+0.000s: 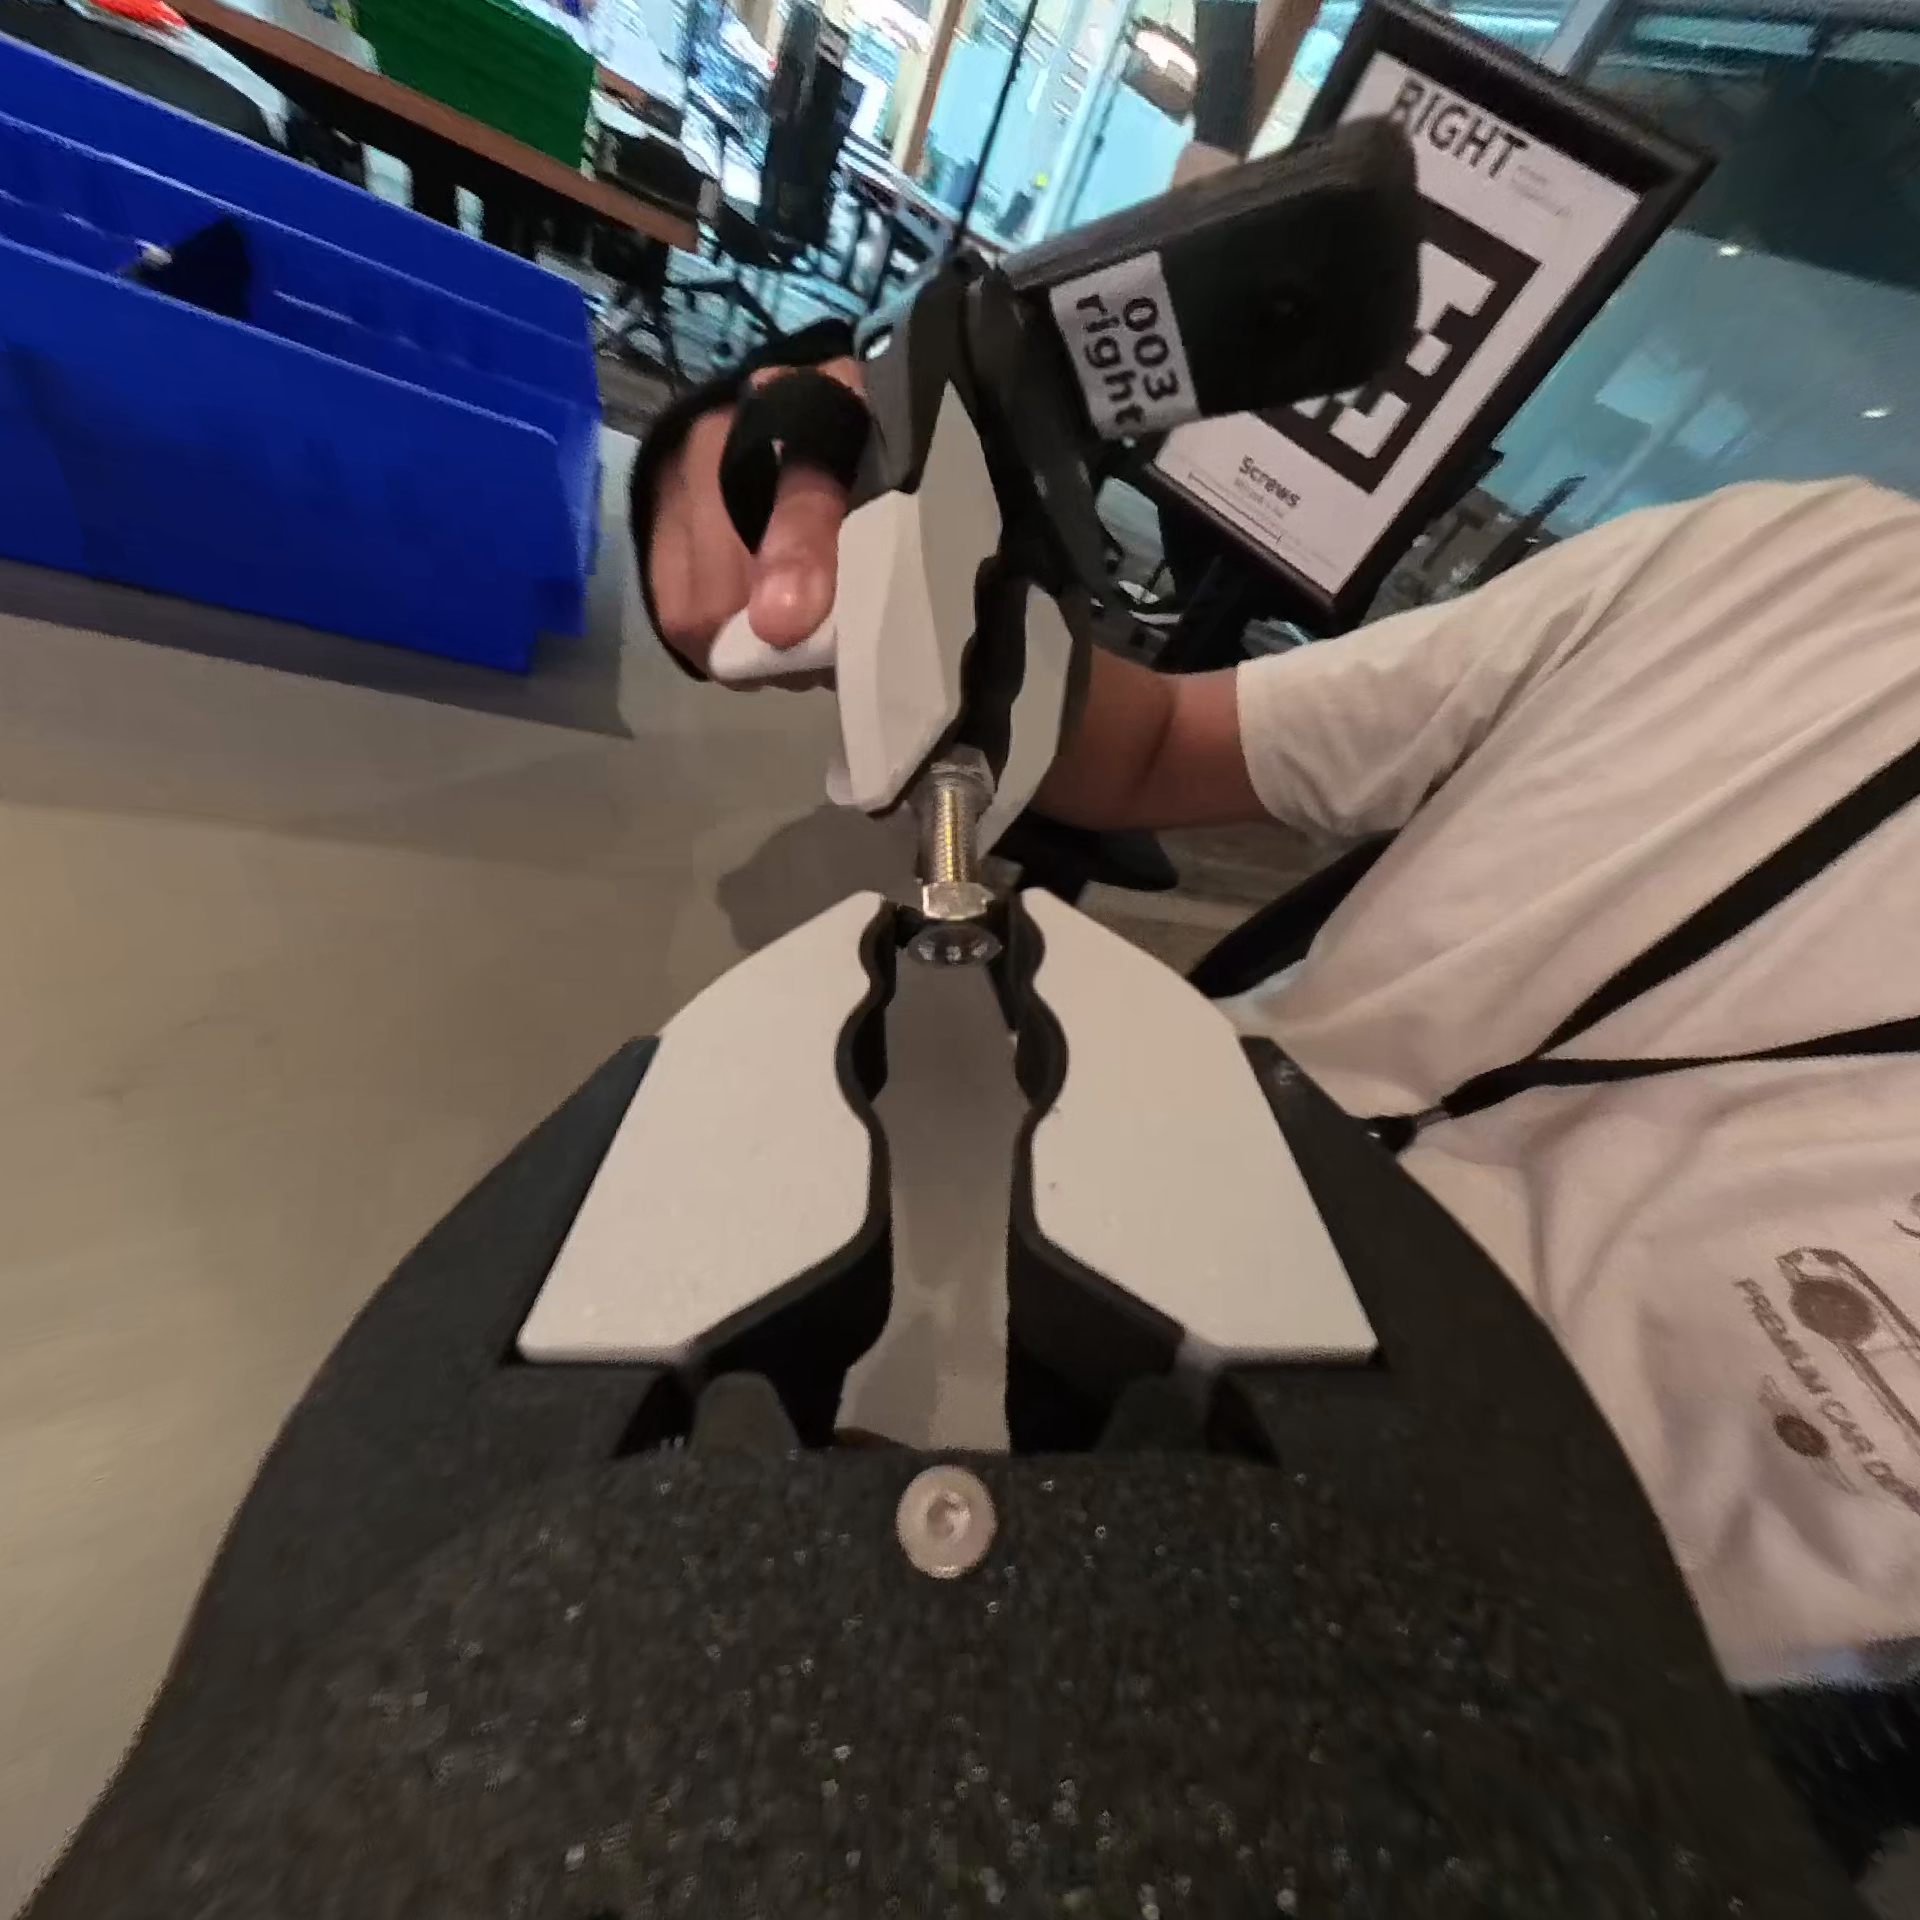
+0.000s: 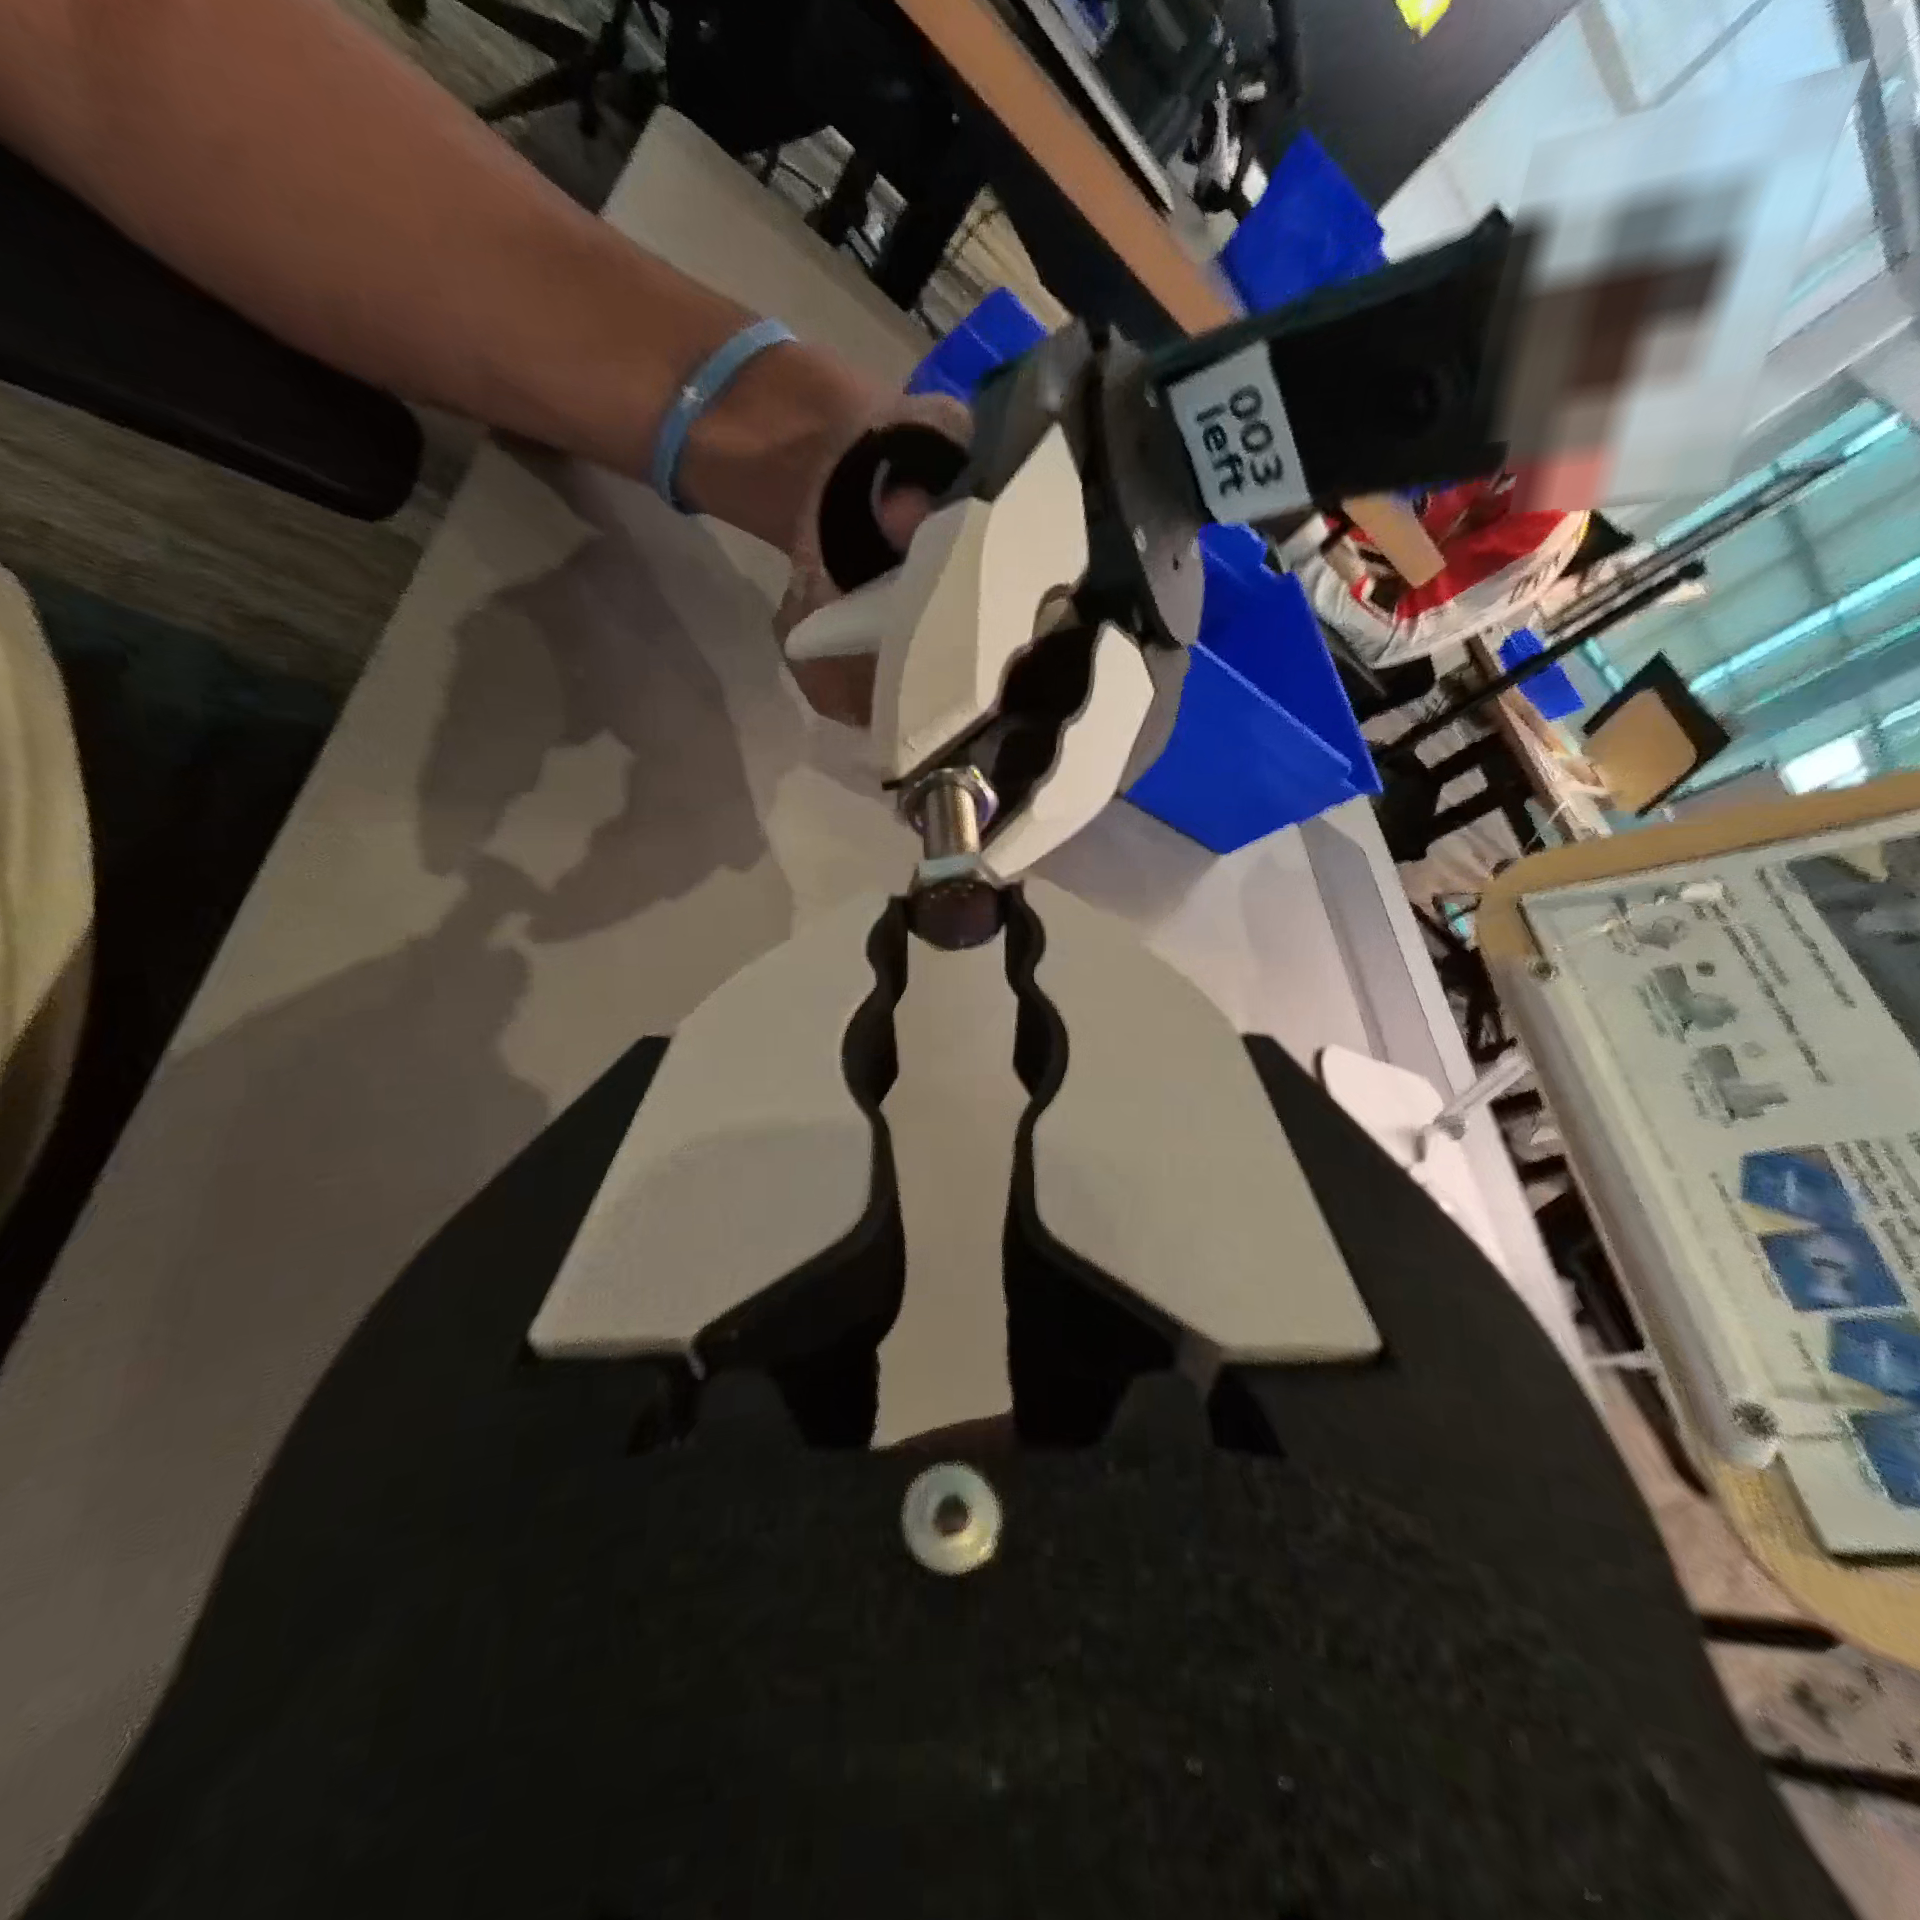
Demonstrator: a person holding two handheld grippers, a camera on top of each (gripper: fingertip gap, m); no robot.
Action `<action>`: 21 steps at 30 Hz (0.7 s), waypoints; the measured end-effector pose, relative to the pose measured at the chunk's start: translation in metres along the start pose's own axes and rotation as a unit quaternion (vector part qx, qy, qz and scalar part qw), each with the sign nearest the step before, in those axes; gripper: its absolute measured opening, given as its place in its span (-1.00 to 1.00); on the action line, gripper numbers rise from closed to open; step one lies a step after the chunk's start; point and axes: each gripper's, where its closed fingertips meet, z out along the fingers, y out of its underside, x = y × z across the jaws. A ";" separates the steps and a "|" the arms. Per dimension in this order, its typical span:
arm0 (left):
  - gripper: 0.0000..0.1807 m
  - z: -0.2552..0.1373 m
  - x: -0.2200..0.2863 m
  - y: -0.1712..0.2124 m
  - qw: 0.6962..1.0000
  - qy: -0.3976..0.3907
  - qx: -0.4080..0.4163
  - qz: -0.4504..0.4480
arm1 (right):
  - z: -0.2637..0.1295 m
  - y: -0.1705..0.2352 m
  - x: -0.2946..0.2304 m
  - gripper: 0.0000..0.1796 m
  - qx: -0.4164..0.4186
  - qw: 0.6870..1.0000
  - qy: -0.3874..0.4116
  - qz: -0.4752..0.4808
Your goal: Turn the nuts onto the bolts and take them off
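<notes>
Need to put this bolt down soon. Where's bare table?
Bare tabletop lies left of the left gripper, up to the blue bins. Crowded at centre: the bolt runs from the left gripper to the nut in the right gripper, and the person's torso fills the right side.

A workshop-like lab: stacked blue parts bins (image 1: 291, 416) on a pale worktable (image 1: 260, 935), a framed marker sign (image 1: 1455, 312), and long wooden benches (image 1: 436, 114) behind.

my right claw (image 1: 940, 795) hides most of the nut (image 1: 958, 774), and my left claw (image 1: 951, 930) covers part of the bolt (image 1: 945, 831) head. the right wrist view is blurred, so the threads are unreadable there.
</notes>
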 end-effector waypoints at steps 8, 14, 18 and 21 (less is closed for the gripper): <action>-0.32 -0.015 -0.018 -0.019 0.966 -0.191 0.021 0.175 | 0.004 -0.001 0.019 -0.80 0.094 0.961 -0.039 0.259; -0.51 -0.021 -0.019 -0.030 0.874 -0.342 -0.041 0.344 | 0.005 -0.003 0.029 -0.80 0.167 0.889 -0.086 0.417; -0.67 -0.017 -0.022 -0.026 0.835 -0.376 -0.075 0.395 | 0.004 -0.008 0.027 -0.80 0.184 0.876 -0.104 0.434; -0.78 -0.018 -0.030 -0.023 0.813 -0.399 -0.095 0.413 | 0.003 -0.008 0.028 -0.80 0.184 0.874 -0.106 0.437</action>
